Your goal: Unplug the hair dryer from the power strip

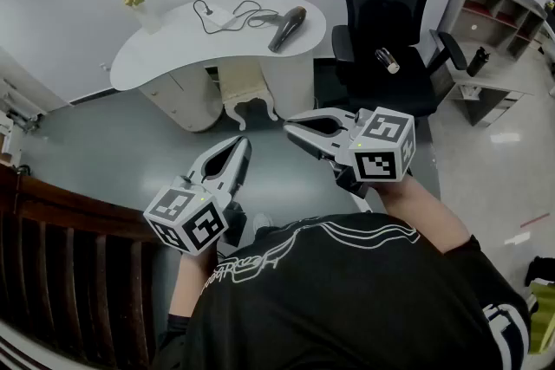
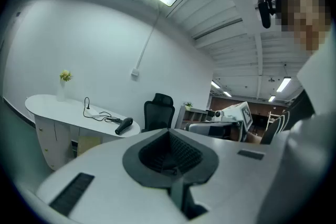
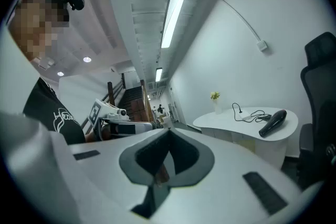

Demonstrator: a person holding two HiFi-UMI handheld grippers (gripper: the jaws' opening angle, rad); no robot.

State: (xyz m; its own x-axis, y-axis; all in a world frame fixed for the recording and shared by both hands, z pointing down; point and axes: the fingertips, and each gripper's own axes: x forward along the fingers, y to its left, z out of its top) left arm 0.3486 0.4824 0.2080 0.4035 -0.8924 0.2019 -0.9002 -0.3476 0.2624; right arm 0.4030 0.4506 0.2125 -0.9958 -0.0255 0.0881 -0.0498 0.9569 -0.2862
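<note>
A black hair dryer lies on the white curved table far ahead, its dark cable looping to a white power strip. The left gripper view has the hair dryer and power strip small at left. In the right gripper view the hair dryer is at right. My left gripper and right gripper are held near my chest, well short of the table. Both are shut with nothing between the jaws.
A black office chair with a small bottle on its seat stands right of the table. A vase of yellow flowers sits at the table's left end. Shelves are at far right, a wooden railing at left.
</note>
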